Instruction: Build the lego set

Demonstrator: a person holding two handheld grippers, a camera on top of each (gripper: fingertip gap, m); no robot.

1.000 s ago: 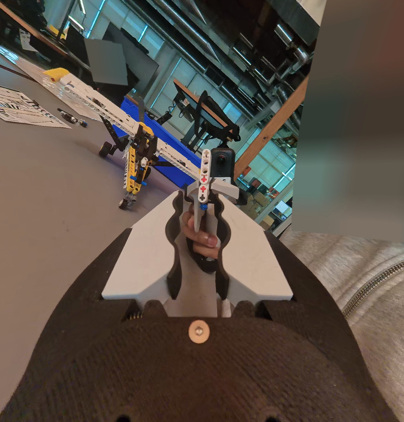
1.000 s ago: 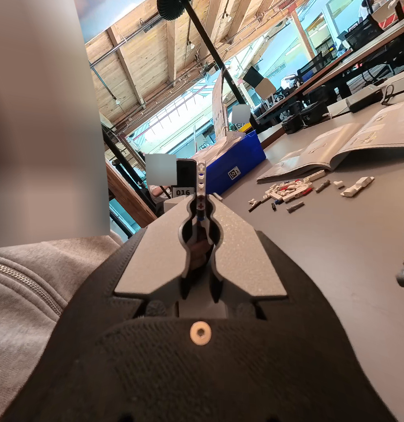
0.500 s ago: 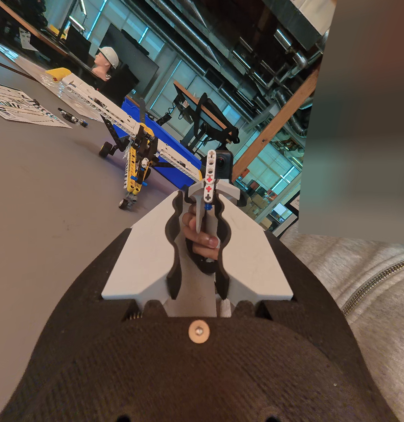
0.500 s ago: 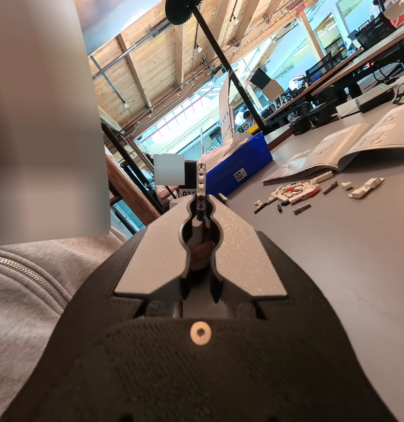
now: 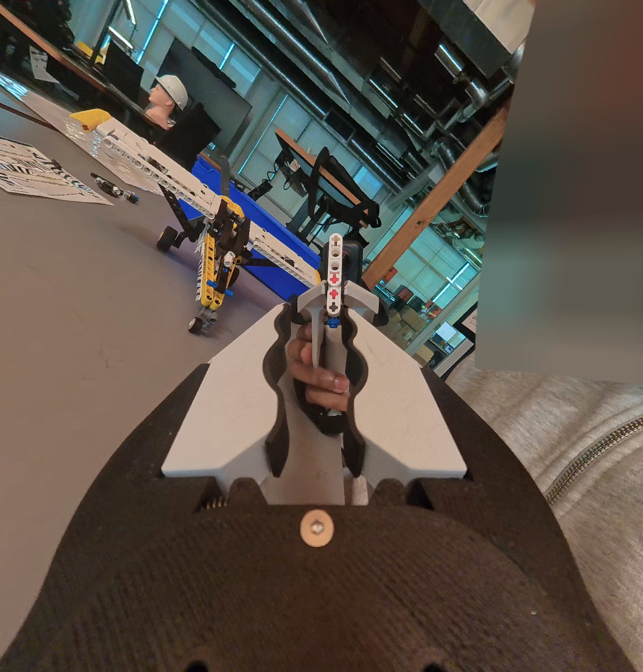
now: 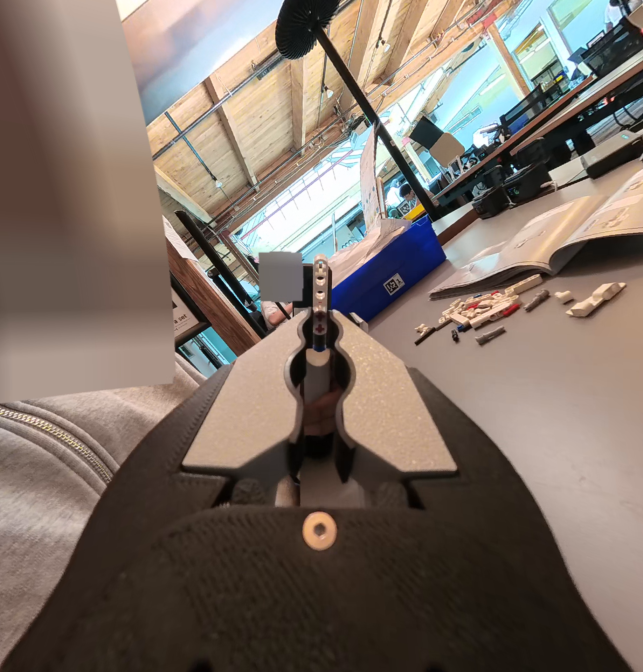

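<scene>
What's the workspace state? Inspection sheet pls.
surface: grey table.
job's things: part-built plane model standing on the table; white beam held aloft; loose pieces beside the open booklet.
clutter: blue bin; printed sheet.
grippers: right gripper shut on the beam; left gripper facing it, jaw state unclear.
cables: nothing seen near the work.
surroundings: workshop, timber ceiling, desks; grey zip top close by.

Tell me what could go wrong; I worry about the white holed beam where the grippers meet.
The white holed plastic beam is pinched only at the tip of the right gripper, off the grey table; a slip could drop it. The left gripper crowds the same spot, so they might collide and knock it loose.
</scene>
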